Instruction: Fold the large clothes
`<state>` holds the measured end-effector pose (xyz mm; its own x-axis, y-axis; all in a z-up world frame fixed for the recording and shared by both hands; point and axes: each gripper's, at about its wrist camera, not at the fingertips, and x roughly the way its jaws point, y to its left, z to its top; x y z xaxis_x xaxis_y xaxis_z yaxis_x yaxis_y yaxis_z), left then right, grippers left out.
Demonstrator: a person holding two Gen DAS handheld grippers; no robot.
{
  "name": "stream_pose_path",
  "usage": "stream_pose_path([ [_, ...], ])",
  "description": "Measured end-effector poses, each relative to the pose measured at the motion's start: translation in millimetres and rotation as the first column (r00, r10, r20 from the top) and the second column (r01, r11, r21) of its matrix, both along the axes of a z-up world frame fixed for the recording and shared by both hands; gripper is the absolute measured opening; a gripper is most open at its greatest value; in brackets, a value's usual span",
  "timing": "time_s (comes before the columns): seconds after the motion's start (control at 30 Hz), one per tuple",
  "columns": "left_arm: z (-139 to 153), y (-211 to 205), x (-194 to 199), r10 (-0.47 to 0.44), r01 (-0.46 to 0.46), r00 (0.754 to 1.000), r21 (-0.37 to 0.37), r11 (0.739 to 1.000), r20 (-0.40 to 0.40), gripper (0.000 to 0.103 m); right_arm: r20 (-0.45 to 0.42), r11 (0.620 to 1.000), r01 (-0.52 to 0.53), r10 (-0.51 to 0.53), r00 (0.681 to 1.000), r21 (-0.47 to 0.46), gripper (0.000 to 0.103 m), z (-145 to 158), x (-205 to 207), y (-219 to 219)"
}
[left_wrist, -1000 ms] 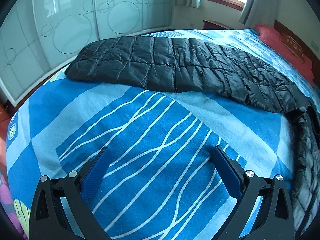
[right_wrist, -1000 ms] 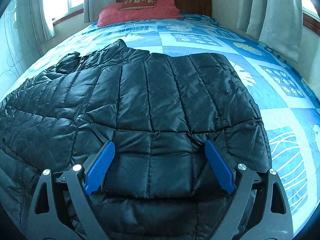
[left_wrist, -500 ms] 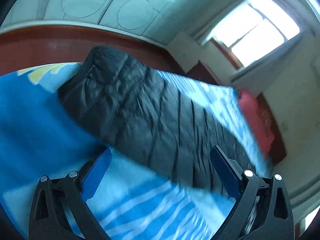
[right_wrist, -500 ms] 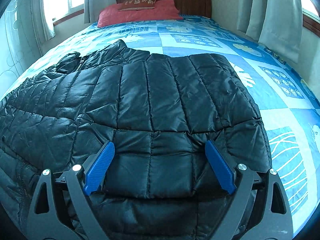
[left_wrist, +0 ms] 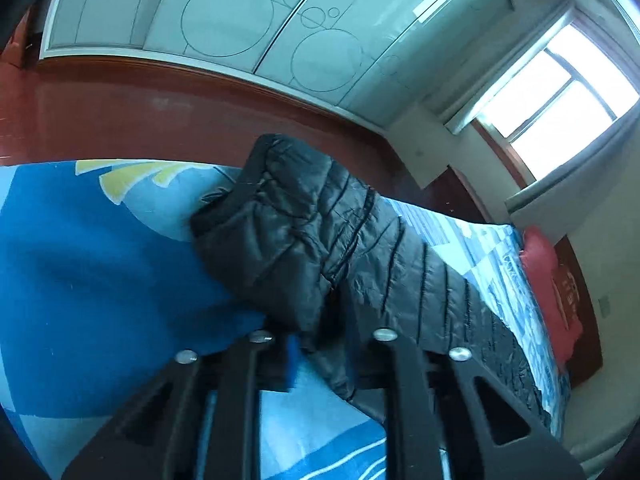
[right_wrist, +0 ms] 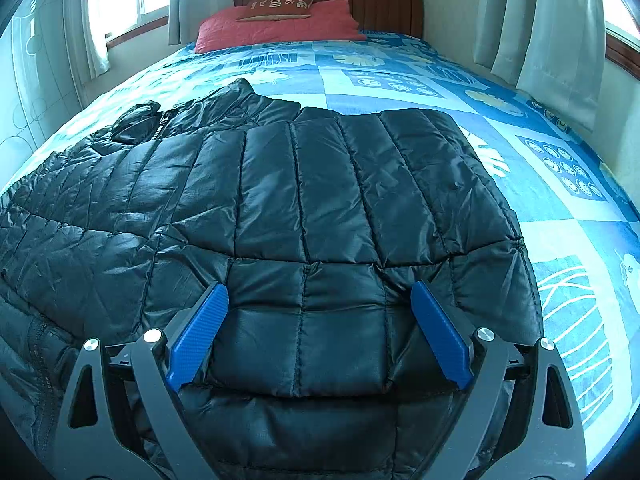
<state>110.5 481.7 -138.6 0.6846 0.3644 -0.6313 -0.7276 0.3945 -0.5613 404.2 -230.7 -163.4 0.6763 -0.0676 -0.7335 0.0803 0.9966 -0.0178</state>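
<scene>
We see bed point(right_wrist: 400, 76) under blue patterned sheet, red pillow point(right_wrist: 276, 28) at headboard. Black quilted puffer jacket point(right_wrist: 320, 208) spread flat across sheet's near half. Our right gripper point(right_wrist: 318, 332) over jacket hem, jaws spread wide, gripping nothing. Our left gripper point(left_wrist: 320, 344) at jacket's sleeve end point(left_wrist: 288, 232) by bed edge; jaws have just been closing, now pinching black fabric fold.
</scene>
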Motion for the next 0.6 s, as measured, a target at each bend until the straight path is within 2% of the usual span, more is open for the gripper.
stream_pose_path([
  [0.1, 14.0, -12.0, 4.4, -0.008, 0.011, 0.999, 0.065, 0.998, -0.053, 0.007, 0.000, 1.000, 0.000, 0.000, 1.000, -0.001, 0.093, 0.0, -0.1, 0.0],
  [0.17, 29.2, -25.8, 10.4, -0.025, 0.032, 0.998, 0.124, 0.992, -0.058, 0.006, 0.001, 1.000, 0.000, 0.000, 1.000, -0.001, 0.093, 0.1, -0.1, -0.4],
  [0.3, 60.5, -69.0, 37.9, -0.104, 0.126, 0.990, 0.279, 0.952, -0.091, 0.006, 0.001, 1.000, 0.000, 0.000, 1.000, -0.001, 0.093, 0.0, -0.1, -0.1],
  [0.4, 81.9, -115.5, 66.5, -0.201, 0.238, 0.970, 0.386, 0.891, -0.134, 0.006, 0.001, 1.000, 0.001, -0.001, 1.000, 0.000, 0.093, -0.2, -0.2, 0.5],
  [0.47, 94.3, -163.3, 89.9, -0.291, 0.335, 0.942, 0.448, 0.829, -0.165, 0.006, 0.001, 1.000, 0.001, -0.001, 1.000, -0.001, 0.093, -0.2, -0.3, 0.9],
  [0.53, 100.3, -205.6, 109.9, -0.373, 0.415, 0.909, 0.482, 0.772, -0.186, 0.006, 0.002, 1.000, 0.001, -0.001, 1.000, 0.002, 0.093, -0.2, -0.3, 0.5],
  [0.6, 103.6, -257.5, 132.2, -0.461, 0.500, 0.862, 0.502, 0.706, -0.210, 0.006, 0.003, 1.000, -0.001, 0.001, 1.000, 0.003, 0.093, 0.4, 0.2, -0.5],
])
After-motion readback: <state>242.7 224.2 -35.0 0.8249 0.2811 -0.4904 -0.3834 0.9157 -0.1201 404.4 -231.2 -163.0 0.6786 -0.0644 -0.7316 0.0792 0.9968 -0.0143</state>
